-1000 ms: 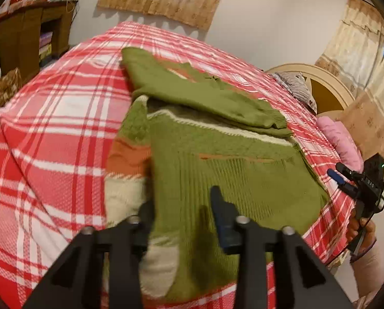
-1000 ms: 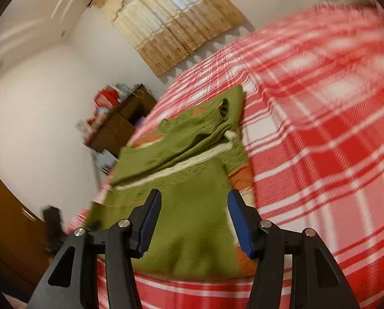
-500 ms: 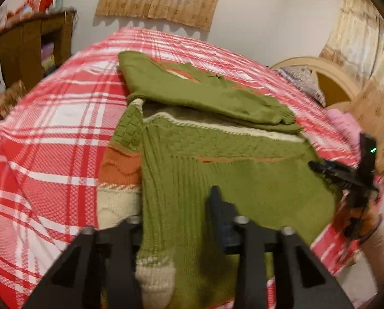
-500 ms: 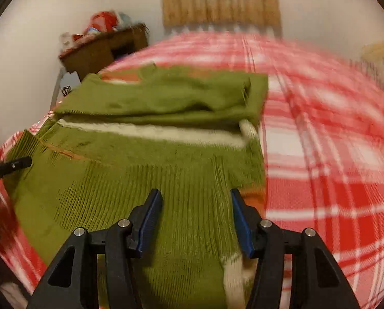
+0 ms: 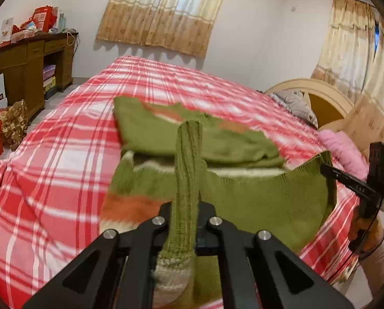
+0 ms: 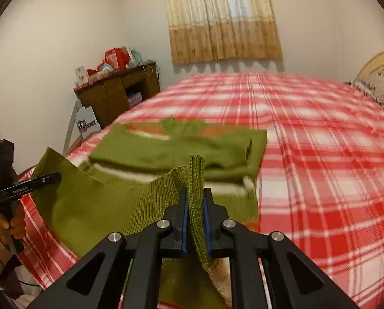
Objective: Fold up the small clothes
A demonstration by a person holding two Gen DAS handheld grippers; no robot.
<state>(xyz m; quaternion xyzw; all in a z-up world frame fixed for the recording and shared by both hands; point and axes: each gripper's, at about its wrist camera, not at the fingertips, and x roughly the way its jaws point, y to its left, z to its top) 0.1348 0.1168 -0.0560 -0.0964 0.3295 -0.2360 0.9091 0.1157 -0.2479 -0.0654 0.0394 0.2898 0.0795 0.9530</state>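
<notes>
Green sweater (image 5: pixel 256 200) on near side of plaid bed (image 5: pixel 63 154); sleeves already folded over far half. Left gripper (image 5: pixel 186 213) and right gripper (image 6: pixel 195 213), jaws just closed, each pinch a raised near-hem corner. Bottom-up fold remains.

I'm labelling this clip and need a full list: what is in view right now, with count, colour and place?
sweater: one, green with orange and cream bands, on the bed, near hem lifted
bed: one, red and white plaid cover, fills the middle
headboard: one, cream, far right
pillows: one pink, one grey patterned, by the headboard
desk: one, dark wood, left wall, red boxes on top
curtains: beige, on the windows
bags: red and gold, on the floor by the desk
left gripper: black, shut on the sweater hem
right gripper: black with blue pads, shut on the hem
hand: holding the left gripper's handle
</notes>
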